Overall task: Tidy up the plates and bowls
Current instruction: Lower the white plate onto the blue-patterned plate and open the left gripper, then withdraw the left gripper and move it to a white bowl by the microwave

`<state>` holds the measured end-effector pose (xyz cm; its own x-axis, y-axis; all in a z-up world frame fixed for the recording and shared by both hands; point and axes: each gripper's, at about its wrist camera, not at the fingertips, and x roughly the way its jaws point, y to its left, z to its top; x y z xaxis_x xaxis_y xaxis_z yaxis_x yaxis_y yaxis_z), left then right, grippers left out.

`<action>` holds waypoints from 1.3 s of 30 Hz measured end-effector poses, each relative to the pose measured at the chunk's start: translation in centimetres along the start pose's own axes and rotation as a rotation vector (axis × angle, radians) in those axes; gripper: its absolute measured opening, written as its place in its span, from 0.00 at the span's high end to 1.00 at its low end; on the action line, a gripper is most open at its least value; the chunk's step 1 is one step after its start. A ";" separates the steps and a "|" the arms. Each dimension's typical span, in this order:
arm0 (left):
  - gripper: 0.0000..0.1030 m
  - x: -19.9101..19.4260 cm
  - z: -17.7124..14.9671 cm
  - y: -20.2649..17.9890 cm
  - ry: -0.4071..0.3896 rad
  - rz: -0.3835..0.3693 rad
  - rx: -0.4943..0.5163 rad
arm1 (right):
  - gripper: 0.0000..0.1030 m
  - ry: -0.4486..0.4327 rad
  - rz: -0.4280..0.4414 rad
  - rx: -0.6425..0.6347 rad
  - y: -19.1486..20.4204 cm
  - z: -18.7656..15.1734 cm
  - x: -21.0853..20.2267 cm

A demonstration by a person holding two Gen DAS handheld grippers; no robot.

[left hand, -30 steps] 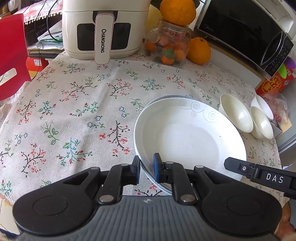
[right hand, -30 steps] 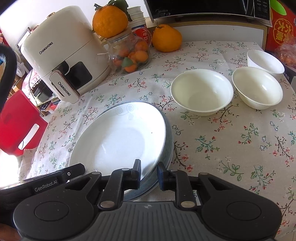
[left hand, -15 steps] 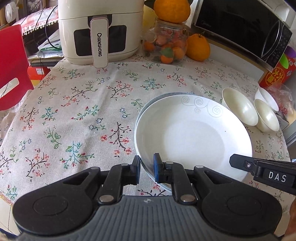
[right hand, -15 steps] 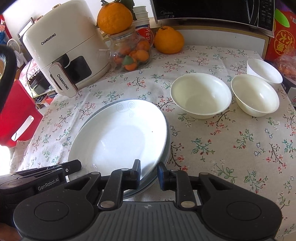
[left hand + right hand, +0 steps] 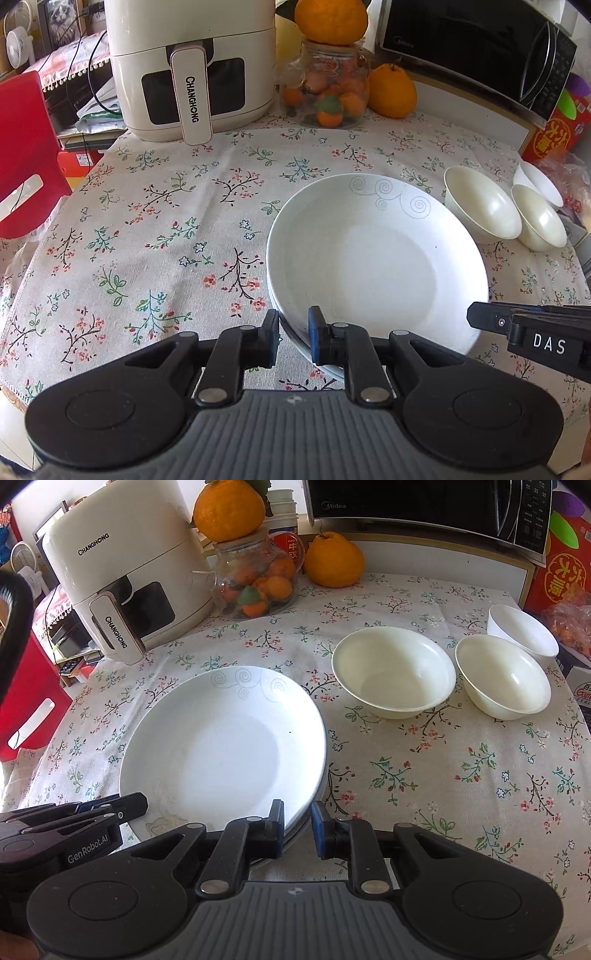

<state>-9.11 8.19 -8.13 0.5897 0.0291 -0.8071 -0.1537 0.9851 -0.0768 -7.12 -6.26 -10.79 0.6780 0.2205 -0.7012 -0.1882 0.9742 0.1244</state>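
Note:
A white plate with grey swirls [image 5: 373, 258] lies stacked on another plate on the floral tablecloth; it also shows in the right wrist view [image 5: 221, 746]. My left gripper [image 5: 292, 339] is shut on the stack's near-left rim. My right gripper [image 5: 297, 825] is shut on the stack's near-right rim. Three white bowls stand to the right: a large one [image 5: 393, 670], a middle one [image 5: 504, 675] and a small one [image 5: 522, 629]. They also show in the left wrist view [image 5: 480, 206].
A white air fryer [image 5: 192, 66] stands at the back left. A glass jar of oranges [image 5: 328, 88] and a loose orange [image 5: 391, 92] stand beside it. A black microwave [image 5: 476, 48] sits at the back right. A red chair [image 5: 26, 147] is off the table's left edge.
Both grippers kept their grip on the plate rims. The top plate has settled squarely over the lower one, whose rim now barely shows. Both cameras drew back a little.

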 end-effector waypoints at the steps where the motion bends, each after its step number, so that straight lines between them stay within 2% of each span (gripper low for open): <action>1: 0.86 0.0 0.0 0.0 0.000 0.000 0.001 | 0.88 0.000 0.000 0.001 0.0 0.0 0.0; 9: 0.84 0.2 0.1 0.2 0.005 -0.006 -0.009 | 0.88 0.014 0.013 0.031 -0.6 0.2 0.4; 13: 0.78 0.7 0.2 0.5 0.015 -0.011 -0.026 | 0.84 0.031 0.020 0.070 -1.1 0.3 1.0; 25: 0.72 1.0 0.5 0.9 0.026 -0.019 -0.061 | 0.82 0.045 0.026 0.098 -1.4 0.3 1.6; 31: 0.68 1.4 0.5 1.0 0.039 -0.037 -0.089 | 0.74 0.053 0.039 0.089 -0.9 0.3 2.0; 39: 0.68 1.7 0.8 1.2 0.057 -0.047 -0.114 | 0.71 0.047 0.053 0.079 -0.6 0.1 2.0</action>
<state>-7.68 9.56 -9.11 0.5529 -0.0298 -0.8327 -0.2178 0.9594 -0.1790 -5.59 -6.43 -12.24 0.6339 0.2712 -0.7243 -0.1650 0.9624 0.2159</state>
